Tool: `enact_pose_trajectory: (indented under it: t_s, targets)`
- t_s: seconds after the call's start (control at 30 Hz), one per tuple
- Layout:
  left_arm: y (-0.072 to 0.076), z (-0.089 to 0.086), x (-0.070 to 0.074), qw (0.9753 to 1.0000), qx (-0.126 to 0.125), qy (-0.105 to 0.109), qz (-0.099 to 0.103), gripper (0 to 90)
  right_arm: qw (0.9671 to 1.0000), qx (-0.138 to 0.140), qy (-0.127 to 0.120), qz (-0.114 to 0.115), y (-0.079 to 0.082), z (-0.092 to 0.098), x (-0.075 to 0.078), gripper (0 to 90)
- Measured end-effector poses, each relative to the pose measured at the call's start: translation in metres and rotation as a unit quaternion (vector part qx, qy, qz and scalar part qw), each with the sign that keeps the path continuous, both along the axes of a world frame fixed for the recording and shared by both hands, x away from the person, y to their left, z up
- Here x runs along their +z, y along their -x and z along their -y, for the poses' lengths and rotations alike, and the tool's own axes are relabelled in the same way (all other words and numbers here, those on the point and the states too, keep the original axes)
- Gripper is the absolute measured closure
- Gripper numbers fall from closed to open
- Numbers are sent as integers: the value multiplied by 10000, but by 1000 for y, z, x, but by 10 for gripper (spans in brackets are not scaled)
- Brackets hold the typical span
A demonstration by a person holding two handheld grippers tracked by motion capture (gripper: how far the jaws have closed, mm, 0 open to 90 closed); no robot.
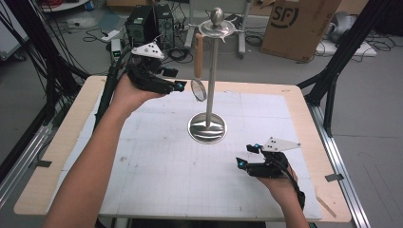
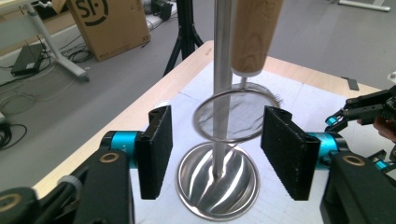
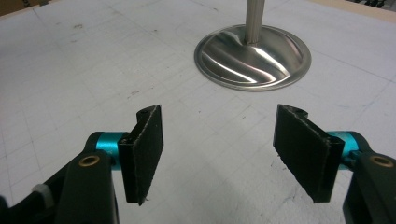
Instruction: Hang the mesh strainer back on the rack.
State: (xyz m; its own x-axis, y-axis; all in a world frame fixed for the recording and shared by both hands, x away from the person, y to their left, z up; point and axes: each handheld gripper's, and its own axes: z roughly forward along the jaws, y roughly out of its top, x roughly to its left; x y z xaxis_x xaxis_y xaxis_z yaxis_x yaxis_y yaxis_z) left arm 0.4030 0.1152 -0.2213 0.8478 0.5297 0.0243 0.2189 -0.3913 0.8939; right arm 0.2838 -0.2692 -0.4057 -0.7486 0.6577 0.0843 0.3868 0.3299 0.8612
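A steel stand with a round base rises at the table's middle. From its top hooks hangs a small mesh strainer with a wooden handle. My left gripper is raised just left of the strainer, open. In the left gripper view the strainer's ring lies just beyond the gap between the pads, untouched. My right gripper rests low near the table's front right, open and empty, with the base ahead of it.
A white gridded mat covers the wooden table. Black frame legs stand at the right edge. A cardboard box, computers and cables sit on the floor beyond.
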Motion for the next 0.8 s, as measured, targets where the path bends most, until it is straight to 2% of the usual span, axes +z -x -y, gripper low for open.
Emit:
enact_pose_trajectory:
  t_s: [0.2, 0.3, 0.53, 0.8]
  targets:
    - [6, -8, -12, 9999, -19, 78, -69, 395, 10000, 11, 17, -14, 0, -2, -1, 323]
    - [10, -11, -19, 9995, -111, 234, -158, 369, 10000, 23, 29, -12, 0, -3, -2, 323]
    - [18, -12, -31, 9994, -220, 202, -164, 336, 10000, 17, 32, -9, 0, -3, -1, 323]
    - [29, -18, -40, 9985, -266, 440, -162, 295, 10000, 14, 8, -14, 0, -2, -1, 323]
